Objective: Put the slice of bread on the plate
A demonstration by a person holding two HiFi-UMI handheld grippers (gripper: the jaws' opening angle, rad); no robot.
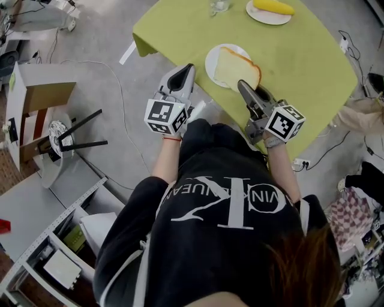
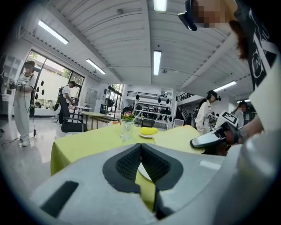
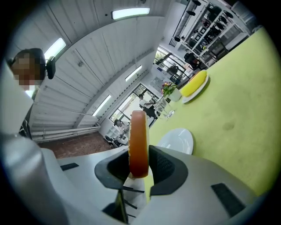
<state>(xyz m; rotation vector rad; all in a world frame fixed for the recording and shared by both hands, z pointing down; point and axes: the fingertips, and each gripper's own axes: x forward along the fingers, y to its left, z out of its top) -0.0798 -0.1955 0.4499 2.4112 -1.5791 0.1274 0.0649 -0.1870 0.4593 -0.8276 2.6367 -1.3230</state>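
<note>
Slice of bread [image 1: 237, 68] gripped by its crust in the right gripper [image 1: 242, 85], over the white plate [image 1: 211, 60] at the table's [image 1: 300, 60] near edge. Left gripper [image 1: 187, 69] beside the plate, jaws together, empty. Far edge: glass [image 1: 219, 6], second plate [image 1: 259, 14] with yellow food [image 1: 273, 7].

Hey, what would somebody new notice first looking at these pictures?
First the slice of bread, pinched on edge in the right gripper just at the white plate on the lime-green table. Next, the left gripper, shut and empty, to its left. At the far end sits a second plate with something yellow on it.
</note>
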